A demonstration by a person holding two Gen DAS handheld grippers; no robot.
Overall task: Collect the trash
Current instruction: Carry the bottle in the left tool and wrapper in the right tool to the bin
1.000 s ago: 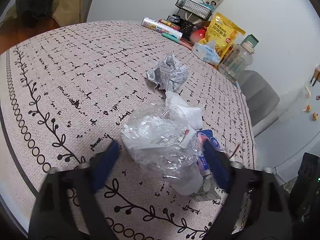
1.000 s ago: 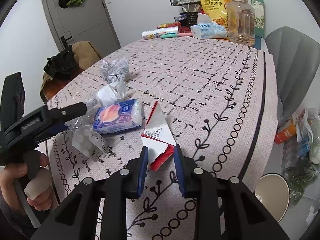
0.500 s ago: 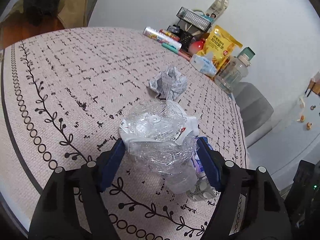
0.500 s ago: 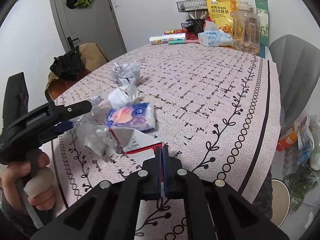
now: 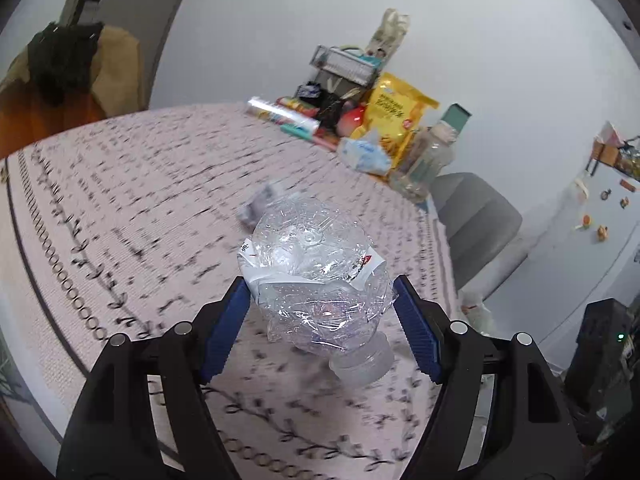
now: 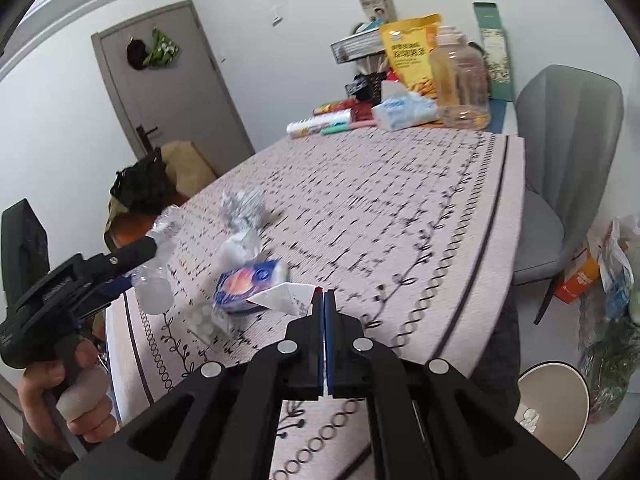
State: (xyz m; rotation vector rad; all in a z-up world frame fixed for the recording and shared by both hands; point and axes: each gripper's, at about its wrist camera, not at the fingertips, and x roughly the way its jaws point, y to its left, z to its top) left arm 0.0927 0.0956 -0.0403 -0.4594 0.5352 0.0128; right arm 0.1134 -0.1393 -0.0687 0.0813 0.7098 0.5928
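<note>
- I see a yellow snack bag (image 6: 411,56) by the wall at the far end of the table. It has big dark Chinese words on it, but they are too small and fuzzy for me to read.
- The label on the crushed plastic bottle (image 5: 316,268) in my left gripper (image 5: 320,320) has a small dark mark at one end and a red mark at the other. I cannot read them.
- The white paper scrap (image 6: 286,298) in my right gripper (image 6: 323,300) has tiny print. It is too small to read.
- The blue tissue pack (image 6: 404,110) has blue writing that is too blurry to read.
</note>
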